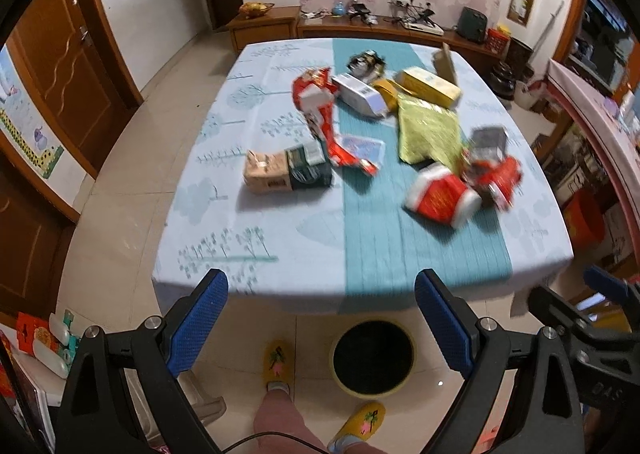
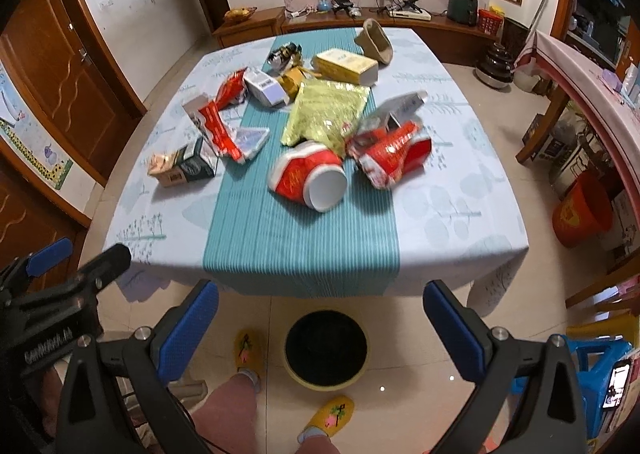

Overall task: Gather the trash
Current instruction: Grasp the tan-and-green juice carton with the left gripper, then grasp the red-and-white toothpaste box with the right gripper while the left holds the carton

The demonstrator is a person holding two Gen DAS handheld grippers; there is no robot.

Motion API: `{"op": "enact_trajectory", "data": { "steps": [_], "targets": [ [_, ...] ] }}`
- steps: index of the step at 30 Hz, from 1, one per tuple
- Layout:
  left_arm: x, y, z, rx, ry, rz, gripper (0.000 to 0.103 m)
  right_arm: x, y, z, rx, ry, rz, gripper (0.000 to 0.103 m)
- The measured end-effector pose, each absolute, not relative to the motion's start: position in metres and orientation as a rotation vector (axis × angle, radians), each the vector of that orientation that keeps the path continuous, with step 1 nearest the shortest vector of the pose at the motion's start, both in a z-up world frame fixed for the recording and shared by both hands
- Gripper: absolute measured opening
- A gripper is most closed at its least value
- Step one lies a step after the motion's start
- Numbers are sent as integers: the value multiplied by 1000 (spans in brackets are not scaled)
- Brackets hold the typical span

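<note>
Blurred red wrappers [image 2: 392, 150] hide the table's [image 2: 460, 214] clutter

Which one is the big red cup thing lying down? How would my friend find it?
Start at the table and follow the teal stripe toward its near end. The red cup lies on its side there, nearest the edge. Only it shows a round white opening, unlike the crumpled red wrapper beside it.
</note>
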State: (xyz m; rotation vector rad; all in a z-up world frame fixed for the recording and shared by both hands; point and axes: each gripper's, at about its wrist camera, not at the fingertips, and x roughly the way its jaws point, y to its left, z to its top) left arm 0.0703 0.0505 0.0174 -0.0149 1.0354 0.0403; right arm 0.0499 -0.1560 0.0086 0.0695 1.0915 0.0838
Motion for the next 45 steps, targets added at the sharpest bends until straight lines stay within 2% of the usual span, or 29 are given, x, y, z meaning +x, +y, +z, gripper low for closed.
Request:
{"op": "enact_trajectory", "data": {
  "steps": [3, 5, 12, 15, 17, 28, 30, 31, 32, 34, 35, 38, 45],
  "targets": [
    [103, 71, 18, -24, 1057, 41, 93, 66, -152, 12, 106, 1080, 62, 98],
    [125, 83, 18, -17, 1065, 31, 93, 80, -149, 14, 136, 1076, 44, 87],
    [203, 114, 4, 91, 1145, -63, 93, 130, -120, 15, 207, 1061, 9, 86],
    [234, 117, -19, 200, 1202, -131, 93, 152, -106, 4, 240, 1097, 7, 82],
    [246, 116, -33, 261, 1228, -164, 93, 166, -96, -7, 276, 1133, 9, 78],
    [274, 93, -90, 484, 1288, -393, 93, 210, -57, -38, 369, 1194, -28, 77],
    [278, 90, -97, 495, 1302, -427, 83, 217, -53, -39, 359, 1201, -39, 77],
    [280, 88, -101, 499, 1316, -447, 65, 221, -51, -39, 352, 1204, -41, 77],
    [282, 89, -104, 493, 1330, -455, 58, 224, -50, -39, 348, 1205, -42, 77],
    [286, 95, -104, 467, 1328, -464, 55, 232, -45, -42, 330, 1217, -42, 72],
    [288, 98, -103, 448, 1326, -468, 50, 236, -43, -44, 328, 1224, -35, 71],
    [290, 113, -98, 387, 1313, -497, 42, 247, -38, -47, 324, 1226, -17, 70],
    [305, 153, -87, 291, 1262, -422, 37, 278, -16, -60, 246, 1223, 21, 70]
  ]
}}
